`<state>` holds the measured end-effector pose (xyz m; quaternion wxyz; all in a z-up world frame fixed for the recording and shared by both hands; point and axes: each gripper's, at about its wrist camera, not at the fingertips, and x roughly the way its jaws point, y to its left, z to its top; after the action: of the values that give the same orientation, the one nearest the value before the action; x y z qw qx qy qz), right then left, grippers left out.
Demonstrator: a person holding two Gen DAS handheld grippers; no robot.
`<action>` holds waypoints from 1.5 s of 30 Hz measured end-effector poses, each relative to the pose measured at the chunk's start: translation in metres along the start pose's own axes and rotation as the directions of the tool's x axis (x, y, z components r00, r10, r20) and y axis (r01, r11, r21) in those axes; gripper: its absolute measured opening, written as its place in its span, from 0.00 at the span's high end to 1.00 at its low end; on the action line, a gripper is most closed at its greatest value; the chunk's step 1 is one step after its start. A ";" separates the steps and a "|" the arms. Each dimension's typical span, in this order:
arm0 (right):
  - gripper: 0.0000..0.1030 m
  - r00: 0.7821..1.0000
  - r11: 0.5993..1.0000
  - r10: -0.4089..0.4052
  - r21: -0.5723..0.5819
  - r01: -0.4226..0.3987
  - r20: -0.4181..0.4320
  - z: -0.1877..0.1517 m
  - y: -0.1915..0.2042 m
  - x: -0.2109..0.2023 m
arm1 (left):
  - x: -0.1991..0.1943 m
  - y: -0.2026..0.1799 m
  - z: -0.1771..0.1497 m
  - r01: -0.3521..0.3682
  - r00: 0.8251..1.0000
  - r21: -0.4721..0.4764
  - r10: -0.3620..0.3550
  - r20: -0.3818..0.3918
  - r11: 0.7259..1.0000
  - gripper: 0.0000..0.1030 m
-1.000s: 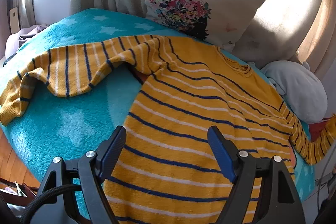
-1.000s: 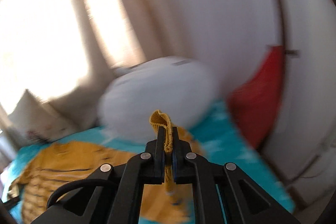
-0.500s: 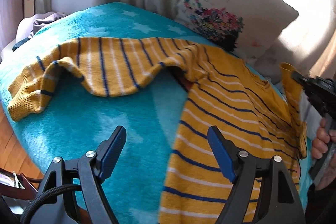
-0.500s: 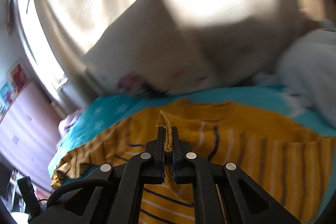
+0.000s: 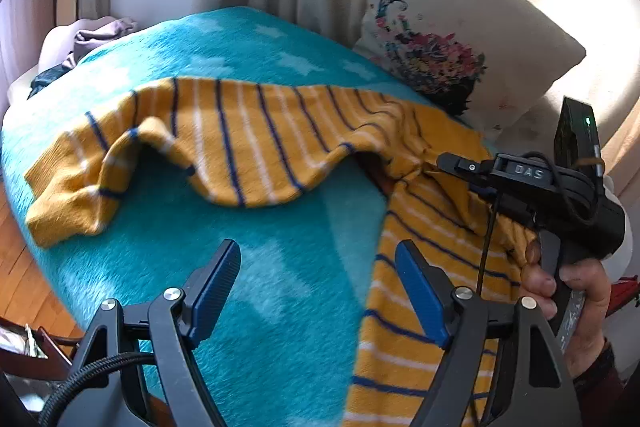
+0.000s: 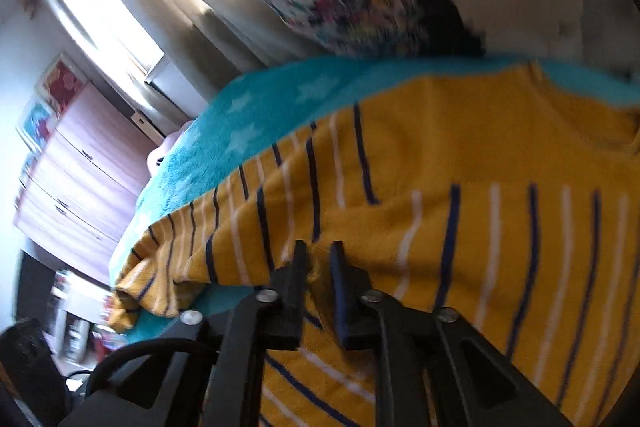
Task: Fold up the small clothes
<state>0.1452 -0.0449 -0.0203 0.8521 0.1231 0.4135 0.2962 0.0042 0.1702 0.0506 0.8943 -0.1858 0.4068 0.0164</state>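
Observation:
A small yellow sweater (image 5: 256, 143) with navy and white stripes lies on a teal star blanket (image 5: 280, 267). Its left sleeve stretches out to the left, rumpled at the cuff (image 5: 68, 199). My left gripper (image 5: 320, 287) is open and empty, hovering over the blanket just left of the sweater's body. My right gripper (image 6: 319, 263) is nearly closed on a bit of the yellow right sleeve, held low over the sweater's body (image 6: 460, 211). The right gripper also shows in the left wrist view (image 5: 452, 161), over the sweater near the armpit.
A white pillow (image 5: 452, 39) with a floral print leans against the curtains behind the sweater. A lilac cloth pile (image 5: 88, 39) lies at the bed's far left. Wooden floor (image 5: 16, 279) shows past the bed's left edge. A pink dresser (image 6: 80, 171) stands beyond the bed.
My right gripper has carried the right sleeve across over the sweater's body and down toward it. My left gripper has shifted left, off the body and over the blanket.

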 end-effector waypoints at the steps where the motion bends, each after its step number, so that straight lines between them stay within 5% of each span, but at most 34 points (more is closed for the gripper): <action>1: 0.82 1.000 0.999 0.029 0.022 -0.029 0.008 0.001 -0.004 -0.005 | 0.000 -0.004 0.003 0.006 1.000 0.008 -0.006 0.005 1.000 0.23; 6: 0.62 0.988 0.998 0.042 0.032 -0.048 0.147 0.001 -0.025 -0.080 | 0.002 -0.034 0.015 0.063 0.998 0.070 -0.063 0.005 0.996 0.23; 11: 0.61 0.964 0.992 -0.087 0.115 0.060 0.252 -0.026 -0.080 -0.164 | 0.044 -0.067 0.029 0.187 0.977 0.059 -0.179 -0.117 0.981 0.22; 16: 0.61 0.929 0.969 -0.187 0.216 0.121 0.320 -0.063 -0.128 -0.229 | 0.094 -0.092 0.030 0.213 0.962 0.044 -0.202 -0.182 0.976 0.23; 20: 0.61 0.911 0.954 -0.245 0.252 0.165 0.331 -0.076 -0.154 -0.255 | 0.122 -0.111 0.032 0.145 0.972 0.091 -0.124 -0.201 0.985 0.44; 24: 0.61 0.896 0.937 -0.288 0.291 0.192 0.339 -0.080 -0.175 -0.265 | 0.127 -0.119 0.039 0.077 0.985 0.112 -0.058 -0.165 0.991 0.77; 27: 0.61 0.901 0.941 -0.272 0.292 0.174 0.339 -0.082 -0.181 -0.263 | 0.131 -0.112 0.047 0.012 0.989 0.113 0.005 -0.151 0.993 0.84; 35: 0.56 0.966 0.926 -0.147 0.372 0.058 0.214 -0.079 -0.207 -0.212 | 0.135 -0.128 0.040 -0.108 0.989 0.216 0.127 -0.077 0.970 0.81; 40: 0.56 0.933 0.951 -0.174 0.298 0.078 0.313 -0.089 -0.190 -0.247 | 0.112 -0.123 0.042 -0.051 0.992 0.191 0.072 -0.102 0.980 0.77; 43: 0.50 0.905 0.952 -0.289 0.189 0.239 0.313 -0.105 -0.168 -0.268 | 0.086 -0.125 0.041 -0.003 0.998 0.169 0.014 -0.063 0.986 0.64; 45: 0.45 0.881 0.928 -0.372 0.123 0.351 0.294 -0.117 -0.158 -0.269 | 0.077 -0.132 0.039 0.012 0.999 0.174 -0.006 -0.033 0.985 0.47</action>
<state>-0.0118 -0.3378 0.0041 0.9423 0.1174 0.2988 0.0951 0.1079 0.0520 0.0596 0.9005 -0.1087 0.4202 -0.0263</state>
